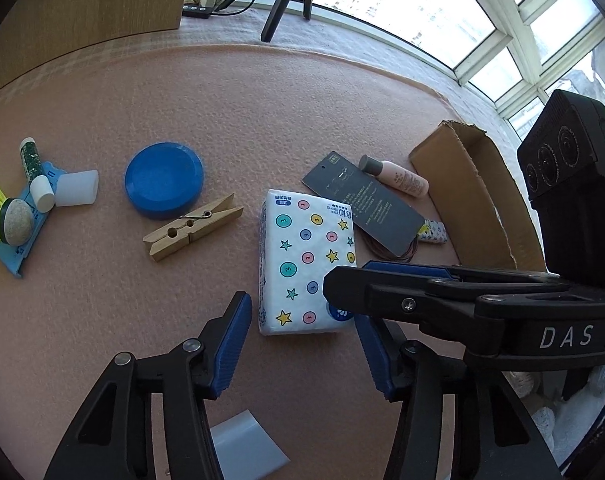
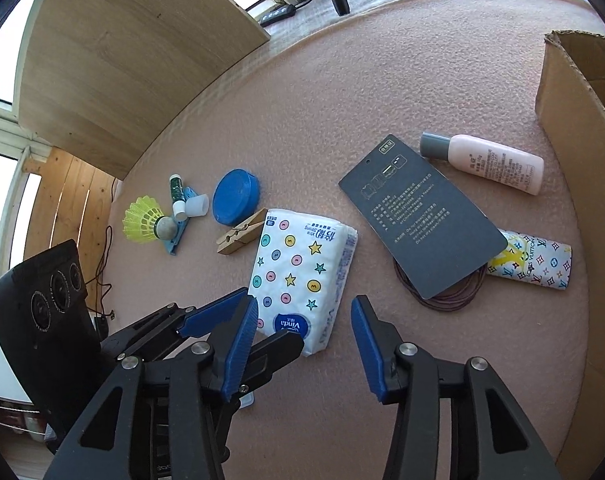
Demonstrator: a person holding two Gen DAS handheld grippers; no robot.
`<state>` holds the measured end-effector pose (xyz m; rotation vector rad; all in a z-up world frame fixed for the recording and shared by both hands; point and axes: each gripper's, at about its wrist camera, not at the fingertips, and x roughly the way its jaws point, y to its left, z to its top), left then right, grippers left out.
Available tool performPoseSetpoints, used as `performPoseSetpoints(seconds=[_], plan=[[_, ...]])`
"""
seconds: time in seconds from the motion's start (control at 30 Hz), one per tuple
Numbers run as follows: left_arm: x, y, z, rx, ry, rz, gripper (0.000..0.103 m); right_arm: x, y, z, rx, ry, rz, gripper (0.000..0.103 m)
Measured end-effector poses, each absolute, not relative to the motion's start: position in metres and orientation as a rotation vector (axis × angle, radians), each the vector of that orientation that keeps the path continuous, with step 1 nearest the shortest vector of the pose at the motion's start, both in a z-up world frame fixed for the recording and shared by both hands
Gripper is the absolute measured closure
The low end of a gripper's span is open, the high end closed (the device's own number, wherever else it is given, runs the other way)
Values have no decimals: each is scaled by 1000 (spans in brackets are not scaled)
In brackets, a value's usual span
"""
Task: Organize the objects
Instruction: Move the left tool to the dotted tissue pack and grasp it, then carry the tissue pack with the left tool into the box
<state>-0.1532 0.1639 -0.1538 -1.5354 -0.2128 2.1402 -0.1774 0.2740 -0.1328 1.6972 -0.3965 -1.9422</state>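
A white tissue pack with stars and dots (image 1: 306, 264) (image 2: 302, 276) lies mid-table. My left gripper (image 1: 302, 344) is open and empty, just short of the pack's near end. My right gripper (image 2: 304, 338) is open and empty, above the pack's near end; it crosses the left wrist view (image 1: 422, 292) from the right. A dark card (image 1: 362, 200) (image 2: 418, 216) lies over a brown cord loop (image 2: 442, 292). A pink bottle (image 1: 398, 178) (image 2: 486, 162) and a patterned tube (image 2: 534, 260) lie beside it. A cardboard box (image 1: 474, 196) (image 2: 582, 160) stands at the right.
To the left lie a wooden clothespin (image 1: 192, 228) (image 2: 240, 236), a blue round lid (image 1: 164, 178) (image 2: 236, 196), a white cap (image 1: 76, 188), a green tube (image 1: 34, 172), a yellow shuttlecock (image 2: 144, 220) and a blue flat piece (image 1: 22, 240). A grey sheet (image 1: 246, 444) lies under my left gripper.
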Motion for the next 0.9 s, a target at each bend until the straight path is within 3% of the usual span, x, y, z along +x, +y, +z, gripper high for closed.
performPoseSetpoints(seconds=[0.2, 0.9], plan=[[-153, 166, -156, -1534, -222, 2126, 49, -180, 271, -135, 1701, -385, -1929, 69], [-131, 192, -113, -1420, -172, 2161, 51, -165, 290, -95, 1614, -357, -2021, 73]])
